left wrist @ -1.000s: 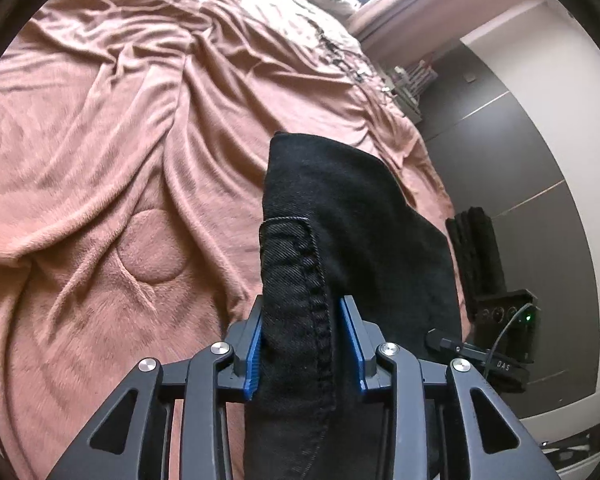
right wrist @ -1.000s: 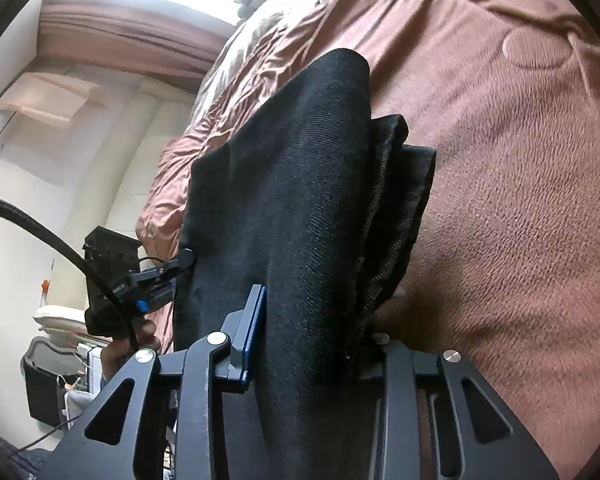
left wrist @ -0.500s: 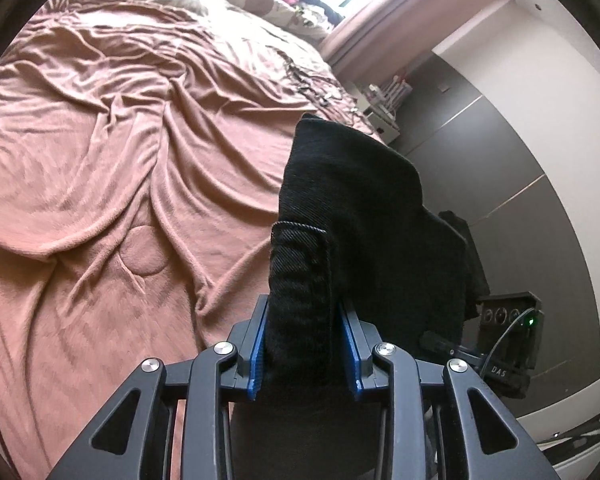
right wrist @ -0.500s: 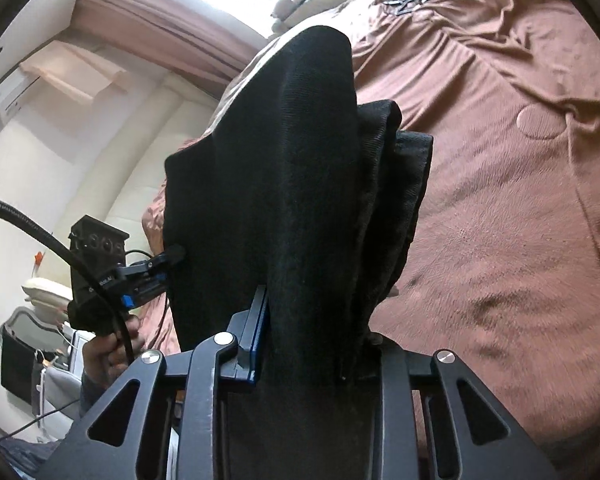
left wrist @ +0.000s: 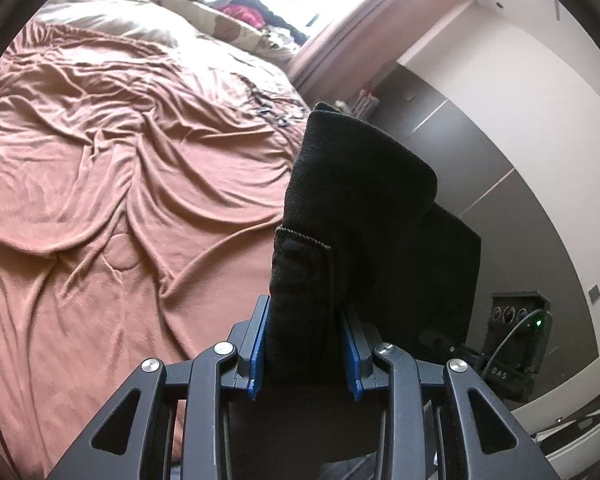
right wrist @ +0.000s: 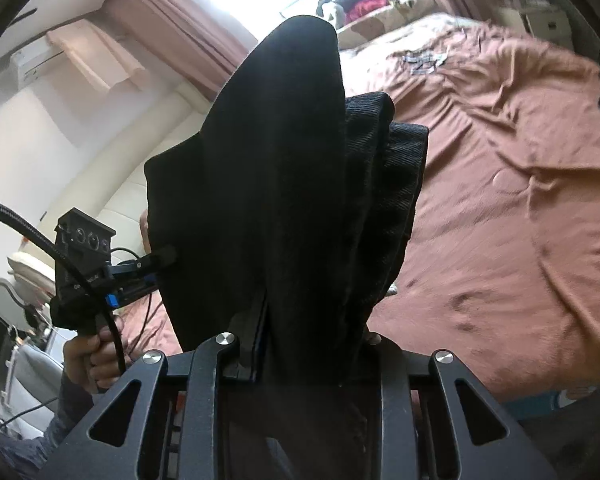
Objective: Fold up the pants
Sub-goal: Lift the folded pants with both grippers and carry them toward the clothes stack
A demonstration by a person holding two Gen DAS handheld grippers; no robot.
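Bed [left wrist: 100,208] fills left wrist view, covered by rumpled terracotta-pink blanket [left wrist: 80,152]; deep creases run across blanket toward far end. Round stitched patch [left wrist: 118,254] sits flat in blanket near middle, same colour as cloth. Pale pillows [left wrist: 112,26] lie at far end under bright window. Small dark scattered bits [left wrist: 272,106] rest on blanket near far right edge, too small to identify. Right wrist view shows same blanket from other side, patch [right wrist: 504,178] visible, dark smudges [right wrist: 460,304] on nearer cloth, blurred.

Right claw [right wrist: 300,344] clamps folded black pants [right wrist: 284,168] above brown bedspread [right wrist: 520,200].
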